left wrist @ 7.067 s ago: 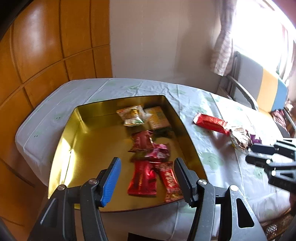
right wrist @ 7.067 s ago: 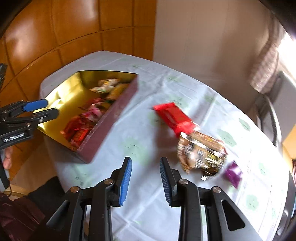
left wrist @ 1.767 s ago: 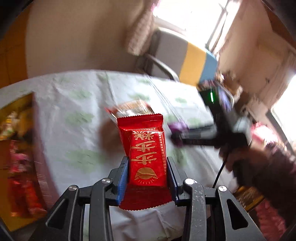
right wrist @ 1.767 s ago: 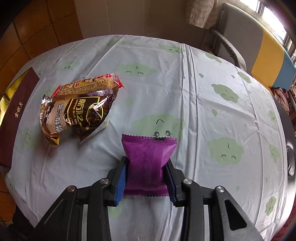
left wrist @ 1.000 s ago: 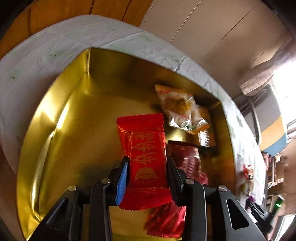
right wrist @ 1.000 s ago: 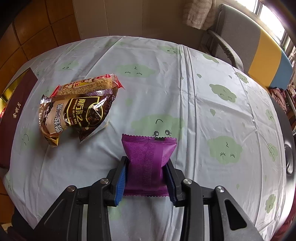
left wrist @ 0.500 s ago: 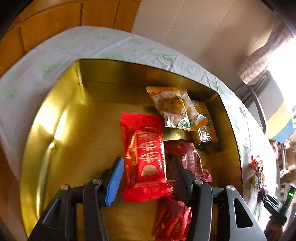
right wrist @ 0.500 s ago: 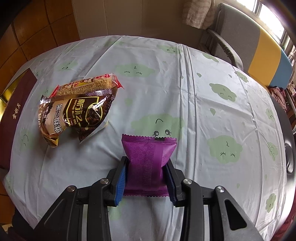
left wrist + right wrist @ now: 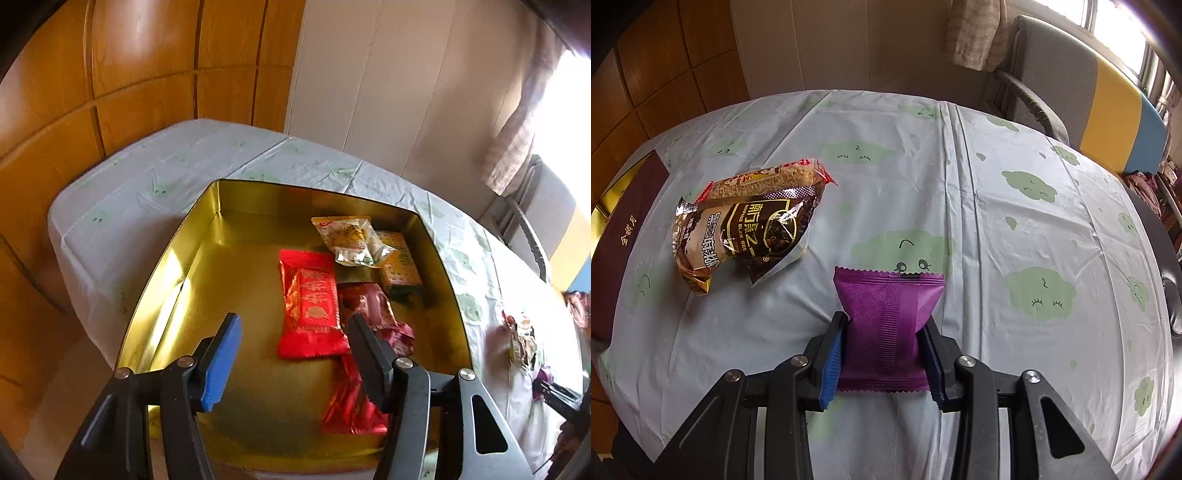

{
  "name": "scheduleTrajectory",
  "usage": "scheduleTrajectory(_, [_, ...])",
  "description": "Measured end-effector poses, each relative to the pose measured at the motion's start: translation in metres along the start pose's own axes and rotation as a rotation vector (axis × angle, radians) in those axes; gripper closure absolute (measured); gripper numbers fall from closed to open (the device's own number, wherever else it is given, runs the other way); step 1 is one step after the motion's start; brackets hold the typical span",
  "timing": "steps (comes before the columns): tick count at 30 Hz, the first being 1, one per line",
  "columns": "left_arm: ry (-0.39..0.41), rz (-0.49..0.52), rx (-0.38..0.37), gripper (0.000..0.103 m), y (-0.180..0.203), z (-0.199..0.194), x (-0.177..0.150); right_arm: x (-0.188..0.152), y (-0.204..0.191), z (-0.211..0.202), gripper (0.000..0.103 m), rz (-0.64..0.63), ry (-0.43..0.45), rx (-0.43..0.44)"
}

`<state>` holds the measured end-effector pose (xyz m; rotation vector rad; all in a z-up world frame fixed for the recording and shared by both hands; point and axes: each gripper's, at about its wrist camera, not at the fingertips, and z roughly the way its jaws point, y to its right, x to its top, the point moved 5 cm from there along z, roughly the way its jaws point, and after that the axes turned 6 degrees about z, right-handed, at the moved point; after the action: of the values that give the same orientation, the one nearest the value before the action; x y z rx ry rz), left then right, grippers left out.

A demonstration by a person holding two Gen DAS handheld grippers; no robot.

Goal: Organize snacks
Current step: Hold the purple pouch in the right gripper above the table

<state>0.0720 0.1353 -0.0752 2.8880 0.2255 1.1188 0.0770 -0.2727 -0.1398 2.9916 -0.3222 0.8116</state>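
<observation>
**Red packet lies in gold tin as purple packet is gripped over the desk**

The left tongs are seen spread wide and empty above a square gold-lined metal tin that stands on a desk covered with a pale cloth printed with green clouds. A bright red foil snack packet with gold lettering lies flat on the tin's floor, just beyond the fingertips. Beside it, to the right, a darker red wrapped snack is found, and a further red packet lies nearer the camera, partly hidden by the right finger. At the far side of the tin a clear yellow-printed pouch is laid over a small orange-yellow packet.

In the right wrist view, the right tongs are closed on a purple crimped-edge snack packet, held by its sides over the cloud-printed cloth. Well to the left, a brown-and-gold foil bag with white characters rests on the desk, overlapping a red-edged clear packet of a crumbly golden bar. The tin's maroon outer wall is visible at the left edge.
</observation>
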Motion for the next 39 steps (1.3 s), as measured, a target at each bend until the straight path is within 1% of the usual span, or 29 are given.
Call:
scheduleTrajectory(4, [0.019, 0.046, 0.008, 0.038, 0.013, -0.01, -0.006, -0.001, 0.0, -0.002, 0.063, 0.002, 0.03, 0.006])
scheduleTrajectory(12, [0.038, 0.101, 0.019, 0.036, 0.033, -0.024, -0.017, -0.009, 0.0, -0.006, 0.063, 0.003, 0.08, 0.001])
scheduleTrajectory(17, [0.06, 0.138, 0.028, 0.033, 0.04, -0.032, -0.023, -0.013, 0.002, -0.008, 0.063, 0.013, 0.121, 0.013])
scheduleTrajectory(21, [0.084, 0.157, 0.032, 0.031, 0.043, -0.039, -0.023, -0.017, 0.001, -0.01, 0.062, 0.012, 0.153, 0.004])
scheduleTrajectory(29, [0.093, 0.16, 0.056, 0.029, 0.034, -0.043, -0.03, -0.022, -0.001, -0.013, 0.063, 0.011, 0.173, -0.027])
scheduleTrajectory(39, [0.106, 0.122, 0.128, 0.028, 0.01, -0.043, -0.029, -0.023, -0.006, -0.015, 0.063, 0.011, 0.18, -0.058])
